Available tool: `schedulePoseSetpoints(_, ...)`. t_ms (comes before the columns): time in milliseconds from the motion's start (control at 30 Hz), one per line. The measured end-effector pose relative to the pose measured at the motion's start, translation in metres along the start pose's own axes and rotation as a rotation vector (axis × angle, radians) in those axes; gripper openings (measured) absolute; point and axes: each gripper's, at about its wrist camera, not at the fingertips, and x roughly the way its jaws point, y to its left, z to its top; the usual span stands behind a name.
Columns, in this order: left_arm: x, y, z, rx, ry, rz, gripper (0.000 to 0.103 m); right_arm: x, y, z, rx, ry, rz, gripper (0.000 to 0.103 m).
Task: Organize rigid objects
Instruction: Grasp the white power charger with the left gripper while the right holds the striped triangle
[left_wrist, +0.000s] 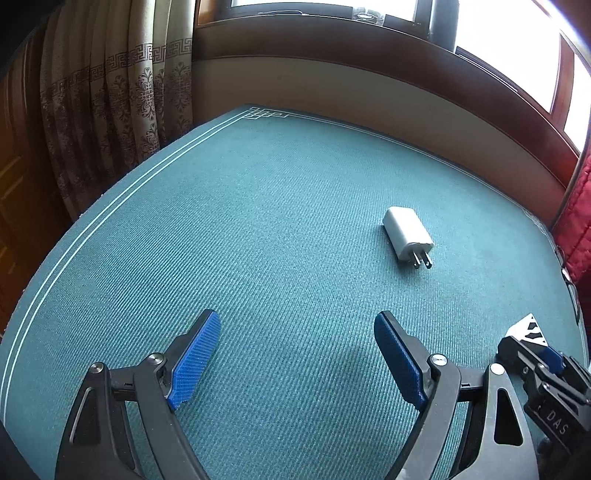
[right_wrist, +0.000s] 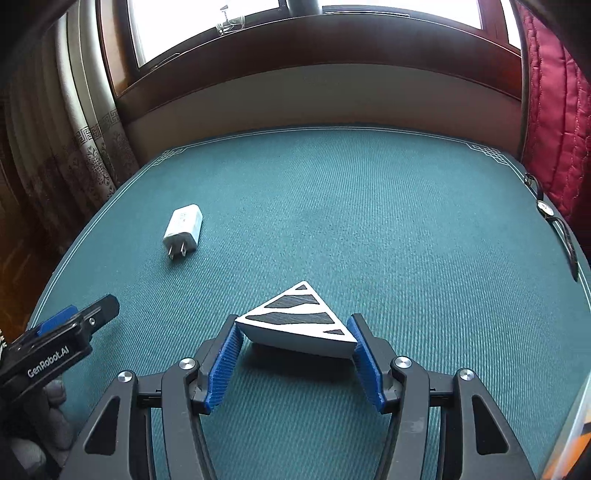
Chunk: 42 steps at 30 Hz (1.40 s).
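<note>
A white triangular block with black stripes (right_wrist: 297, 319) sits between the blue pads of my right gripper (right_wrist: 295, 334), which is shut on it just above the green table mat (right_wrist: 369, 206). In the left wrist view the block's tip (left_wrist: 528, 330) shows at the right edge, with the right gripper (left_wrist: 546, 363) behind it. A white plug charger (right_wrist: 183, 225) lies on the mat to the left, prongs toward me; it also appears as the charger (left_wrist: 408, 232) ahead and right of my left gripper (left_wrist: 295, 332). That gripper is open with nothing between its pads, and its finger (right_wrist: 74, 321) shows at the lower left.
A wristwatch (right_wrist: 546, 210) lies at the mat's right edge beside a red quilted cushion (right_wrist: 554, 110). Patterned curtains (left_wrist: 110, 110) hang at the left. A brown sill and window (right_wrist: 295, 74) run behind the table.
</note>
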Motion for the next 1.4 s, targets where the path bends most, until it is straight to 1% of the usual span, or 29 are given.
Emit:
schedulePoseSetpoints(167, 0.002, -0.007, 0.005, -0.007, 0.029, -0.026, 0.086, -0.009, -0.005, -0.009, -0.003, 0.0, 0.006, 0.061)
schedulePoseSetpoints(300, 0.003, -0.021, 0.017, 0.046, 0.026, -0.029, 0.086, -0.008, -0.007, -0.009, 0.003, -0.002, 0.012, 0.061)
schedulePoseSetpoints(433, 0.01, -0.037, 0.032, 0.077, 0.029, -0.042, 0.086, -0.008, -0.009, -0.011, 0.008, -0.004, 0.018, 0.061)
schedulePoseSetpoints(733, 0.026, -0.073, 0.048, 0.151, 0.028, -0.037, 0.086, -0.009, -0.012, -0.011, 0.019, -0.007, 0.035, 0.062)
schedulePoseSetpoints(933, 0.046, -0.09, 0.059, 0.19, 0.02, -0.023, 0.085, -0.009, -0.013, -0.011, 0.022, -0.007, 0.038, 0.062)
schedulePoseSetpoints(967, 0.049, -0.092, 0.061, 0.197, 0.021, -0.018, 0.084, -0.009, -0.012, -0.011, 0.022, -0.007, 0.038, 0.062)
schedulePoseSetpoints(1033, 0.055, -0.095, 0.062, 0.203, 0.029, -0.018, 0.077, -0.009, -0.012, -0.011, 0.022, -0.007, 0.038, 0.062)
schedulePoseSetpoints(1067, 0.058, -0.096, 0.063, 0.203, 0.036, -0.021, 0.075, -0.009, -0.012, -0.011, 0.022, -0.007, 0.038, 0.062)
schedulePoseSetpoints(1200, 0.07, -0.097, 0.064, 0.19, 0.067, -0.028, 0.061, -0.009, -0.012, -0.011, 0.022, -0.007, 0.038, 0.062)
schedulePoseSetpoints(1267, 0.071, -0.099, 0.063, 0.192, 0.057, -0.026, 0.059, -0.009, -0.012, -0.011, 0.022, -0.007, 0.038, 0.062)
schedulePoseSetpoints(1367, 0.07, -0.099, 0.064, 0.189, 0.054, -0.033, 0.05, -0.009, -0.012, -0.011, 0.022, -0.007, 0.038, 0.062)
schedulePoseSetpoints(1400, 0.07, -0.099, 0.063, 0.188, 0.05, -0.033, 0.045, -0.009, -0.012, -0.011, 0.022, -0.007, 0.038, 0.062)
